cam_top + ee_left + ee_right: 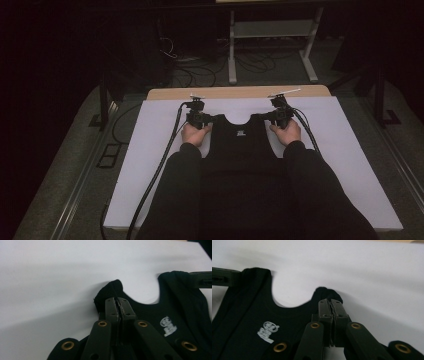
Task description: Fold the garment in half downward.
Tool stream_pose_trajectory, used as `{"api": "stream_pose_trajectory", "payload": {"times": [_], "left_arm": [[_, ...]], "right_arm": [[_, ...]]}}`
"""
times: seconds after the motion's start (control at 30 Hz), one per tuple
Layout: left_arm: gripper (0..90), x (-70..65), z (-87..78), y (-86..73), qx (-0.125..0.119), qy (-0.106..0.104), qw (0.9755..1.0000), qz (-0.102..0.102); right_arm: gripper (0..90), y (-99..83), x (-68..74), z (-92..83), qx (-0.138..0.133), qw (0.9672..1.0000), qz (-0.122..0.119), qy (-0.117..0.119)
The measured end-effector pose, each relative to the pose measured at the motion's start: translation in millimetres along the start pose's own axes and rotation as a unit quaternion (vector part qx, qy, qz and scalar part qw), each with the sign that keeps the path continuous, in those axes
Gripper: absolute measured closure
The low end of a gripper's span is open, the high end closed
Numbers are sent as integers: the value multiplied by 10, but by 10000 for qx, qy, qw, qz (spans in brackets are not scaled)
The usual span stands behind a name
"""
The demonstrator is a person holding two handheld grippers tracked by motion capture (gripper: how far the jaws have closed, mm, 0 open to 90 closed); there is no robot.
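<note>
Black top (242,142) lies flat on white board (350,150), neck at far end. L gripper (199,119) & R gripper (280,116) each clamped on a shoulder strap. Risk: thin pinch near strap edges, fabric could slip out w/ uneven pull.

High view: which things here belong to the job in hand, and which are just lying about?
In the job:
- black vest, flat on the white board
- left hand-held gripper, shut on one shoulder strap
- right hand-held gripper, shut on the other strap

Lying about:
- white stand behind the table
- floor cables

garment (240,145) hem hidden by sleeves (320,190)
</note>
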State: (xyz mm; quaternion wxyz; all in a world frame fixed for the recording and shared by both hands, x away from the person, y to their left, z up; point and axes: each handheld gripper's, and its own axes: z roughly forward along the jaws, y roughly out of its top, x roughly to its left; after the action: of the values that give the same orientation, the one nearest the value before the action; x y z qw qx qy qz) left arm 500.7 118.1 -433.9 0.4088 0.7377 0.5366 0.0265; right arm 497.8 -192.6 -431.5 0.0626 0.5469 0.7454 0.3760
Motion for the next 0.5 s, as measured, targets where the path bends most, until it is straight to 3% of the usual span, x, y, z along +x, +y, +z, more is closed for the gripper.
{"api": "stream_pose_trajectory", "payload": {"times": [0.23,0.5], "left_arm": [[871,-134,-139,23,-280,-231,9993,115],[871,-231,-278,4,-525,-271,9981,153]], "right_arm": [[864,-20,78,-134,-244,9995,-114,135],[864,-93,162,-304,-419,9981,-249,385]]}}
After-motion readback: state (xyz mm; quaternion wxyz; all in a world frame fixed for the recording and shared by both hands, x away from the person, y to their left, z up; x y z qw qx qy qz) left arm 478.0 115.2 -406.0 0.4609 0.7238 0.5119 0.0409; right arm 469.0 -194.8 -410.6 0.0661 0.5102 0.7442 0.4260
